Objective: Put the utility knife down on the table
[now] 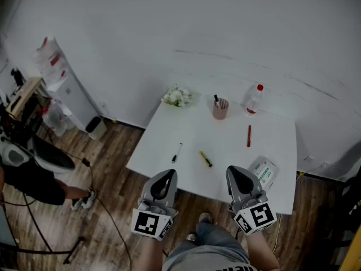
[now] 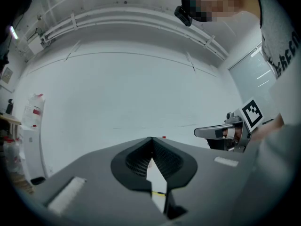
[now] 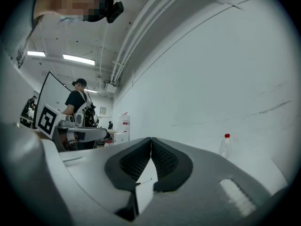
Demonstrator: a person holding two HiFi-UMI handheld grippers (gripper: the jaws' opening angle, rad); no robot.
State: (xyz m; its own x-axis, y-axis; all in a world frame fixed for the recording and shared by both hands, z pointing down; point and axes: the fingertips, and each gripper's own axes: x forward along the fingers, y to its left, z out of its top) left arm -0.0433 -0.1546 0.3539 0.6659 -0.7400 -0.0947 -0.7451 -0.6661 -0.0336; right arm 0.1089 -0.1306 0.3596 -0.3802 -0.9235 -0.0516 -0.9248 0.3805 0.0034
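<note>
Closest to the lens, the left gripper (image 1: 168, 174) and the right gripper (image 1: 234, 170) are hovering side by side over the near edge of the white table (image 1: 186, 130), each one carrying its marker cube toward the person's body. In the left gripper view the left gripper (image 2: 151, 142) is showing its jaws pressed together at the tips, with nothing between them. The right gripper (image 3: 151, 141) is showing the same in its own view: tips meeting, pads bare.

The utility knife (image 1: 205, 158), yellow with a dark end, is lying flat on the table, apart from both grippers. It is sitting at about 1 o'clock from the left gripper and 11 o'clock from the right. A sliver of yellow (image 2: 159, 192) is peeking through the gap low between the left jaws.

Around the knife, a black and white marker (image 1: 177, 152) is resting at its 9 o'clock, and a red pen (image 1: 249, 135) is lying at its 2 o'clock. A packet of wipes (image 1: 264, 171) is sitting at its 4 o'clock, just beside the right gripper. Along the far edge of the table, a bunch of white flowers (image 1: 178, 96) is lying at 11 o'clock, a pink cup (image 1: 220, 109) is standing at 12 o'clock, and a clear bottle with a red cap (image 1: 254, 99) is standing at 1 o'clock.
</note>
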